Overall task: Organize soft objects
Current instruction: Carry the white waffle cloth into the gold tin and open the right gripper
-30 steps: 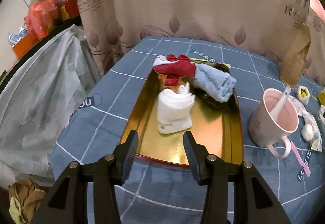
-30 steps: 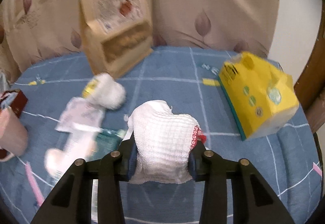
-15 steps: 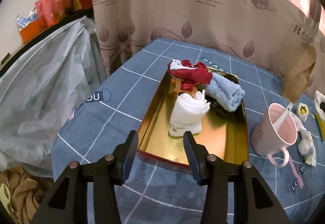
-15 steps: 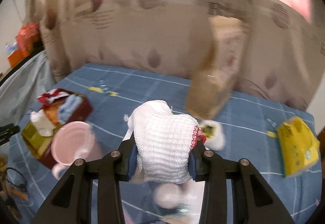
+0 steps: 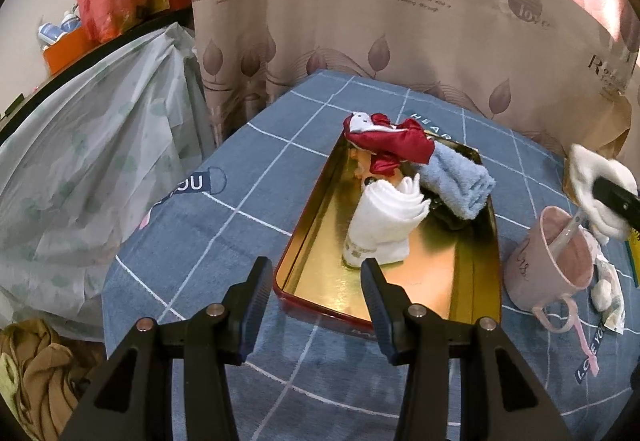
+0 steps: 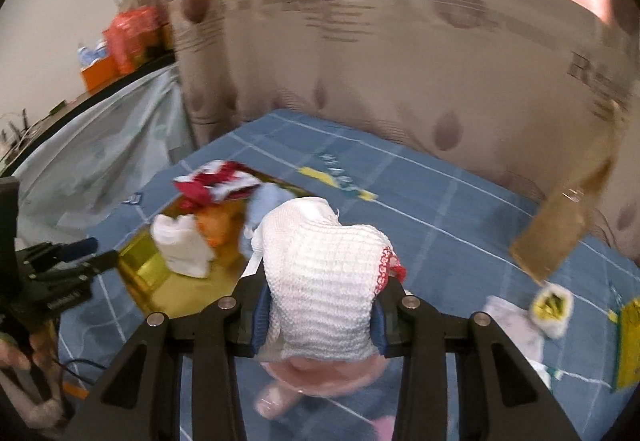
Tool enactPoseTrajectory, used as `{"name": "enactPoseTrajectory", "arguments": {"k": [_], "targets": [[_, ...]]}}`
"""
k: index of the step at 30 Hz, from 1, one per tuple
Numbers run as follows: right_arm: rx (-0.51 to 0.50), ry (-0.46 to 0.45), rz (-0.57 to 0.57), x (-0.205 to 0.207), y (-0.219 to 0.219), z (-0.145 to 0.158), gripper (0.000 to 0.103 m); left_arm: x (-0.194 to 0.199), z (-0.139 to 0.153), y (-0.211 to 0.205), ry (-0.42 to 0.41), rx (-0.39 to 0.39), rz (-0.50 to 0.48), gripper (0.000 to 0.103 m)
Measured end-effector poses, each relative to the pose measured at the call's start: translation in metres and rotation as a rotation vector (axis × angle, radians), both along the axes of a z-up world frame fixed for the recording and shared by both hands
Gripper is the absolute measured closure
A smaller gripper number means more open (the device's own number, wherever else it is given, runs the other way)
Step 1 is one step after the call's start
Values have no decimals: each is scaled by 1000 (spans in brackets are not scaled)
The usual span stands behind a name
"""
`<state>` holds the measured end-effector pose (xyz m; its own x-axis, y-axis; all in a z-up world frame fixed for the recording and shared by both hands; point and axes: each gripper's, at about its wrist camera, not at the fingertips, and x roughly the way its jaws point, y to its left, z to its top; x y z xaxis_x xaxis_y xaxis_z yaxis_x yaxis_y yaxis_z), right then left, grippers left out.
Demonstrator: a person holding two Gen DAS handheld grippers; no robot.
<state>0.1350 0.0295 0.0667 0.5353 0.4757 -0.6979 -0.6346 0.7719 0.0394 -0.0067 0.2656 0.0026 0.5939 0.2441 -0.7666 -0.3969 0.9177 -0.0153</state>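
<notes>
- Tablecloth (image 5: 248, 201), blue check, under everything.
- Gold tray (image 5: 320, 241) holding rolled white, blue and red cloths.
- Pink mug (image 5: 548, 265) beside tray; best cleared high.
- White knit cloth (image 6: 320, 273) pinched in right gripper (image 6: 318, 315), above mug; best set on bare tray floor.
- Left gripper (image 5: 316, 293) wide, empty, near tray's edge.

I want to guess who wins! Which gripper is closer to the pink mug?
Right. The right gripper, clutching the white knitted cloth, hangs just above the pink ceramic mug; the left gripper sits off beside the gold tray.
</notes>
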Motion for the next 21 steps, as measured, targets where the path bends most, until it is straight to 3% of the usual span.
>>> {"name": "enactPoseTrajectory", "arguments": {"k": [10,21], "targets": [[-53,23,128,-13,83,-25,66,1,-7,6,17,-7,20,56],[-122,46,135,-4,120,-54,66,1,-8,13,19,-14,35,56]]}}
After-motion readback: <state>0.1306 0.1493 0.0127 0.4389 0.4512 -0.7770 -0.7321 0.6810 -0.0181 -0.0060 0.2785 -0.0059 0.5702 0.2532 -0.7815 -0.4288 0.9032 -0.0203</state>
